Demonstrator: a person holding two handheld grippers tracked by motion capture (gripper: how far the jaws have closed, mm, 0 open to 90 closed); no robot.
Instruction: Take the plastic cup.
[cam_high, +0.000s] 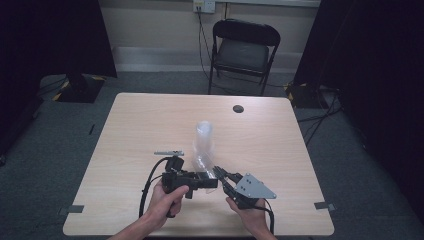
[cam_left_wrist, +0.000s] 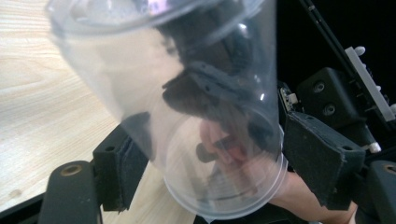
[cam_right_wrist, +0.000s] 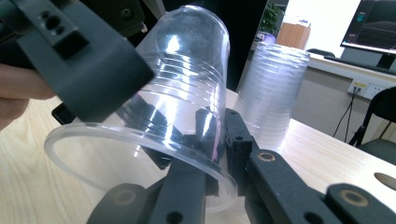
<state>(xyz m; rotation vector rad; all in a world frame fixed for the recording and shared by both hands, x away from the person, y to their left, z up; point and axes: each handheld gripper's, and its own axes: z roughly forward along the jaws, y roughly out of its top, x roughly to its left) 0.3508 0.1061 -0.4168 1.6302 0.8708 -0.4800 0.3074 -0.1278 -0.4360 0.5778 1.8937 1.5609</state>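
A single clear plastic cup (cam_high: 201, 161) lies tilted on its side just above the table (cam_high: 150, 120), between both grippers. My right gripper (cam_right_wrist: 219, 126) is shut on the cup's (cam_right_wrist: 187, 70) wall at the rim, one jaw inside and one outside. My left gripper (cam_left_wrist: 224, 154) straddles the cup (cam_left_wrist: 140, 70) near its rim, and its pads (cam_left_wrist: 322, 158) stand close beside the wall without pressing it. In the high view the left gripper (cam_high: 212, 179) points right and the right gripper (cam_high: 220, 173) points up-left. Behind them stands an upside-down stack of clear cups (cam_high: 204, 131).
The cup stack (cam_right_wrist: 273, 93) stands at the table's middle, close behind the held cup. A cable hole (cam_high: 238, 108) sits near the far edge. A black folding chair (cam_high: 244, 50) is beyond the table. Tape marks (cam_high: 322, 205) lie at the near corners.
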